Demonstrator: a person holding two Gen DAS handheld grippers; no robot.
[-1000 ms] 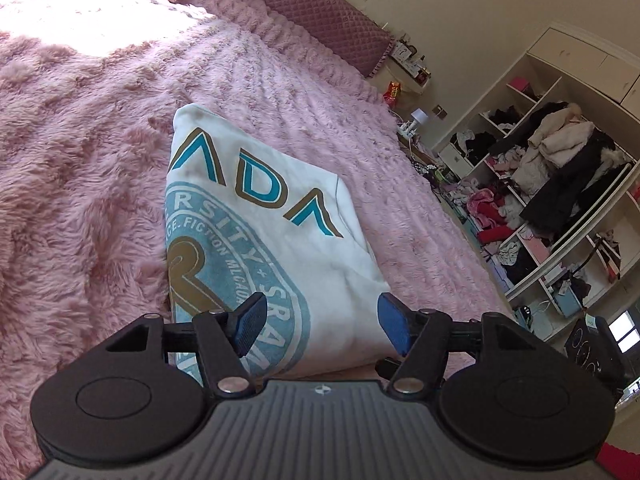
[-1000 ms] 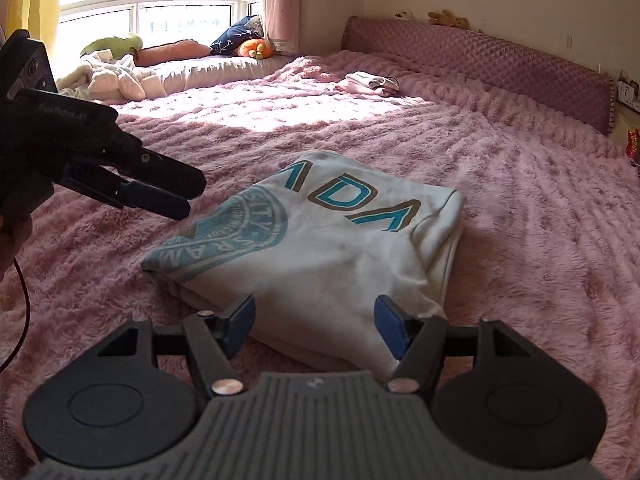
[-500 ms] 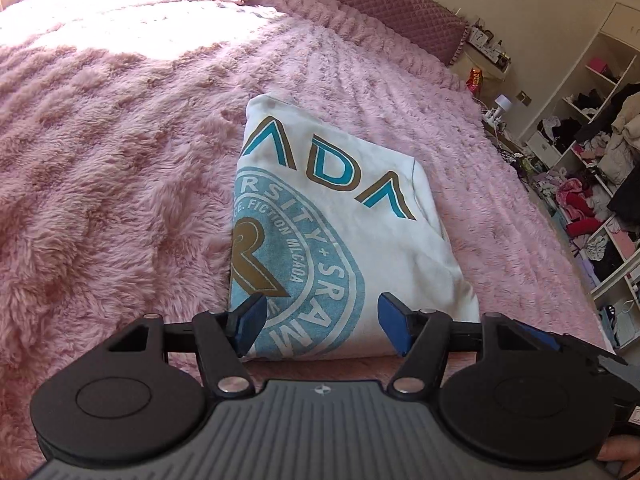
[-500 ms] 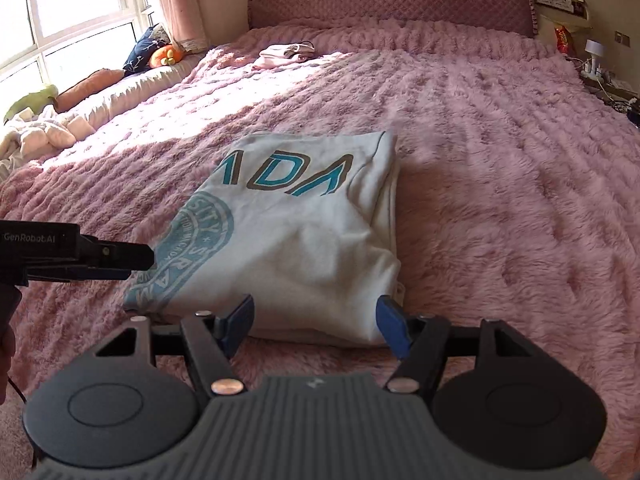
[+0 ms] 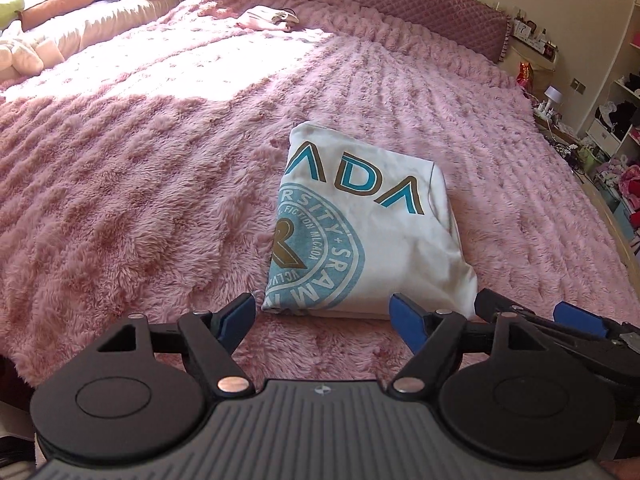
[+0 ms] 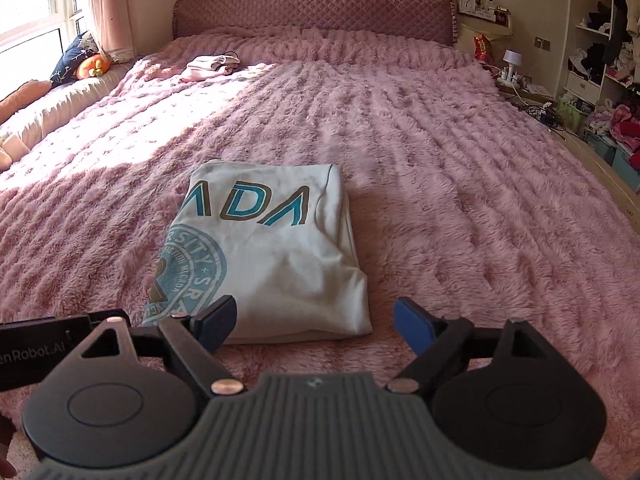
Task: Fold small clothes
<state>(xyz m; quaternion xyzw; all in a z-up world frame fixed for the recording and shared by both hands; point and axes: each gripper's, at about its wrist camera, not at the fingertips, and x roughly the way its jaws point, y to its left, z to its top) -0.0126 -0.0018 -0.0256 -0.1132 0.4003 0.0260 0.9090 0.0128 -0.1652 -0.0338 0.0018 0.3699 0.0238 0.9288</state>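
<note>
We see the folded white shirt (image 5: 372, 240) lying flat on the pink fluffy bedspread (image 5: 140, 184), well short of the quilted headboard (image 6: 316, 14). Our left gripper (image 5: 322, 322) and right gripper (image 6: 314, 322) both hover near the shirt's closest edge, jaws spread wide, gripping nothing.

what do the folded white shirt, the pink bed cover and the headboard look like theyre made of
Folded white shirt: likely cotton jersey, matte, with soft creases and a flat teal and brown print.
Pink bed cover: plush synthetic fleece or faux fur, with long shaggy pile in ridged rows.
Headboard: padded upholstery, diamond-quilted, dusty mauve; possibly velvet, though the weave is too small to tell.
</note>
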